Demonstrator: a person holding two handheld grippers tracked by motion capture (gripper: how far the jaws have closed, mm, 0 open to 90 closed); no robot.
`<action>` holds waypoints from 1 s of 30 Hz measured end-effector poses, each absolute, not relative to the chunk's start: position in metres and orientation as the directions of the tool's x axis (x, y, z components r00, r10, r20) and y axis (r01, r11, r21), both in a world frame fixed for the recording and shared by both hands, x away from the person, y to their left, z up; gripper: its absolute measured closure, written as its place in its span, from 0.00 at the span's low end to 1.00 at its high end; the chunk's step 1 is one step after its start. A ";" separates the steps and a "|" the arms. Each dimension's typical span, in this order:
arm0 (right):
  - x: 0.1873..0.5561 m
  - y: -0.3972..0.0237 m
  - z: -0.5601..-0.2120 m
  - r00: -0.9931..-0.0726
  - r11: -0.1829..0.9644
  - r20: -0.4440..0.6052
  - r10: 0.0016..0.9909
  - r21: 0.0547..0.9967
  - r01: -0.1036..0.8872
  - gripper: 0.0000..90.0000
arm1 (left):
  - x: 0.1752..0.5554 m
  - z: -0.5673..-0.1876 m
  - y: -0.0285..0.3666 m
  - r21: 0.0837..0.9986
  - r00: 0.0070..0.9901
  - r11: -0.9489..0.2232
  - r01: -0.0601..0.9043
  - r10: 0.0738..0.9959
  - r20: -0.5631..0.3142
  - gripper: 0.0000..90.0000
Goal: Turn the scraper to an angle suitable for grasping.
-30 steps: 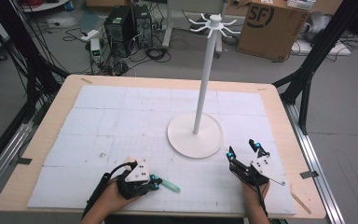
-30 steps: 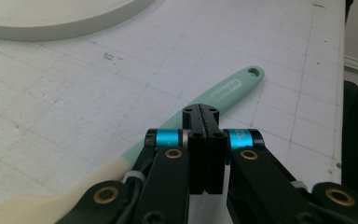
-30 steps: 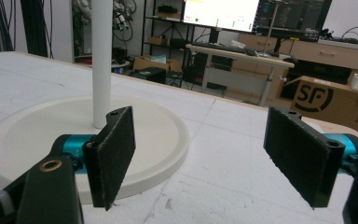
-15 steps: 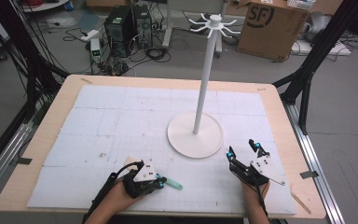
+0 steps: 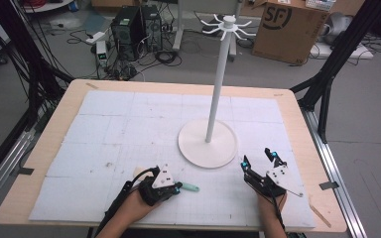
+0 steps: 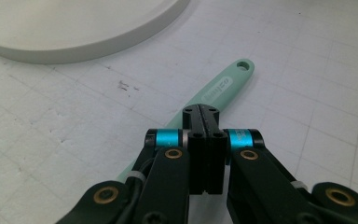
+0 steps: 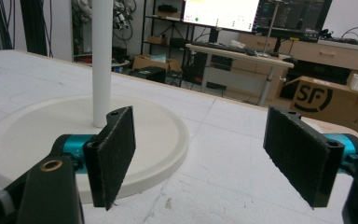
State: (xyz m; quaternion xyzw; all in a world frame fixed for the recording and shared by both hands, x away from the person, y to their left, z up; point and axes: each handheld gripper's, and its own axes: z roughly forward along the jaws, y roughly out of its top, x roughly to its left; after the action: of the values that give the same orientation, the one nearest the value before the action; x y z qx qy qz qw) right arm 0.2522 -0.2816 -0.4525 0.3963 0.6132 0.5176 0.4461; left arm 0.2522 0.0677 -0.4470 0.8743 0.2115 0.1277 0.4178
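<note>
left gripper [image 6: 204, 112]: black linkage arms, brass pivot pins, turquoise collars
right gripper [image 7: 205, 158]: rough black pads [image 7: 116, 149], turquoise collars
top plates [image 5: 164, 176]: grey, three-cornered, dark screws
cables [image 5: 121, 196]: black, trailing back

I see mint-green handle [image 6: 219, 88] under my left tongs [image 6: 204, 112]: smooth matt plastic, raised lettering. Tong links: black, slight sheen; brass-look rivets; glossy teal metal sleeves. Right tongs [image 7: 209, 158] pads [image 7: 115, 154]: coarse, gritty black. Stand base [image 7: 168, 140] ahead of them: smooth matt white. Desk [image 5: 297, 114]: pale wood rim, white matt sheet [image 5: 129, 134], scuffed, pitted.
</note>
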 end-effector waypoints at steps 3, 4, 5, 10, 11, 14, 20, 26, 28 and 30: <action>0.252 -0.282 -0.453 -0.288 0.148 -0.135 0.948 0.989 0.026 0.27 | 0.252 -0.444 0.071 0.807 0.875 -0.532 0.256 0.483 0.042 0.96; 0.252 -0.282 -0.453 -0.289 0.145 -0.131 0.948 0.989 0.028 0.27 | 0.252 -0.442 0.074 0.815 0.875 -0.522 0.254 0.483 0.037 0.80; 0.252 -0.282 -0.453 -0.289 0.145 -0.131 0.948 0.989 0.028 0.27 | 0.253 -0.441 0.076 0.825 0.877 -0.506 0.251 0.479 0.026 0.80; 0.252 -0.282 -0.453 -0.290 0.144 -0.130 0.948 0.989 0.028 0.27 | 0.259 -0.432 0.097 0.832 0.876 -0.496 0.249 0.482 0.025 0.61; 0.252 -0.282 -0.453 -0.290 0.144 -0.130 0.948 0.989 0.028 0.27 | 0.261 -0.431 0.102 0.831 0.874 -0.495 0.255 0.485 0.020 0.58; 0.252 -0.282 -0.453 -0.289 0.144 -0.130 0.948 0.989 0.028 0.27 | 0.266 -0.429 0.116 0.822 0.882 -0.506 0.263 0.471 0.008 0.56; 0.252 -0.282 -0.453 -0.288 0.147 -0.133 0.948 0.989 0.026 0.27 | 0.271 -0.431 0.121 0.813 0.886 -0.530 0.241 0.462 0.038 0.55; 0.252 -0.282 -0.453 -0.289 0.147 -0.133 0.948 0.989 0.026 0.27 | 0.277 -0.441 0.114 0.763 0.877 -0.594 0.257 0.474 0.073 0.54; 0.252 -0.282 -0.453 -0.289 0.145 -0.131 0.948 0.989 0.028 0.27 | 0.278 -0.443 0.113 0.758 0.871 -0.596 0.264 0.485 0.078 0.54; 0.252 -0.282 -0.453 -0.289 0.146 -0.132 0.948 0.989 0.027 0.27 | 0.280 -0.443 0.114 0.758 0.865 -0.593 0.272 0.495 0.076 0.55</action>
State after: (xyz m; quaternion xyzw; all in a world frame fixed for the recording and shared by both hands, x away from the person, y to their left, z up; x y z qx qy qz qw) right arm 0.2520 -0.2816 -0.4526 0.3978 0.6129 0.5182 0.4444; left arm 0.2796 0.1140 -0.4430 0.8813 0.2178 0.1410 0.3950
